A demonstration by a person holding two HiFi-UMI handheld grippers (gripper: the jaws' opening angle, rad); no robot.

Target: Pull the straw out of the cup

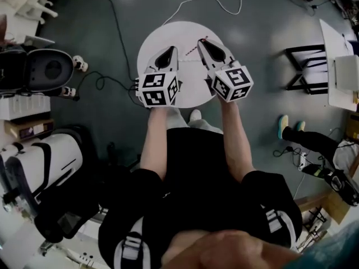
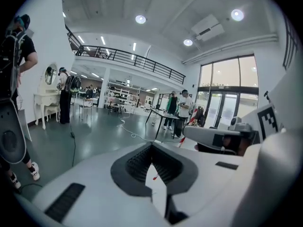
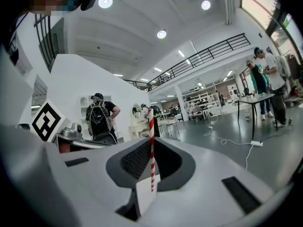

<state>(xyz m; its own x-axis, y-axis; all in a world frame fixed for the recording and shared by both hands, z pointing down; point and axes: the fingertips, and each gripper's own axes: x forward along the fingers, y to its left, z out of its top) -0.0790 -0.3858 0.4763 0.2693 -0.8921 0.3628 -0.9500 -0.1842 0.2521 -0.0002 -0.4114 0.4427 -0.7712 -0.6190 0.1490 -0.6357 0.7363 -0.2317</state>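
Note:
A red-and-white striped straw (image 3: 152,150) stands upright between the pads of my right gripper (image 3: 150,143), which is shut on it. In the head view the straw (image 1: 194,46) pokes out to the left of the right gripper (image 1: 202,42), over the round white table (image 1: 162,35). My left gripper (image 1: 170,52) hovers beside it over the table's left half. Its jaws (image 2: 151,148) are closed together, with only a tiny red speck between the pads. The left gripper view also shows the right gripper (image 2: 213,138) with the straw (image 2: 182,140). No cup shows in any view.
A white cable (image 1: 219,4) and a black cable (image 1: 115,27) run across the grey floor behind the table. A black frame (image 1: 305,66) and a white desk (image 1: 336,66) stand at right, near a person's teal shoes (image 1: 283,125). Cases and equipment (image 1: 39,72) crowd the left.

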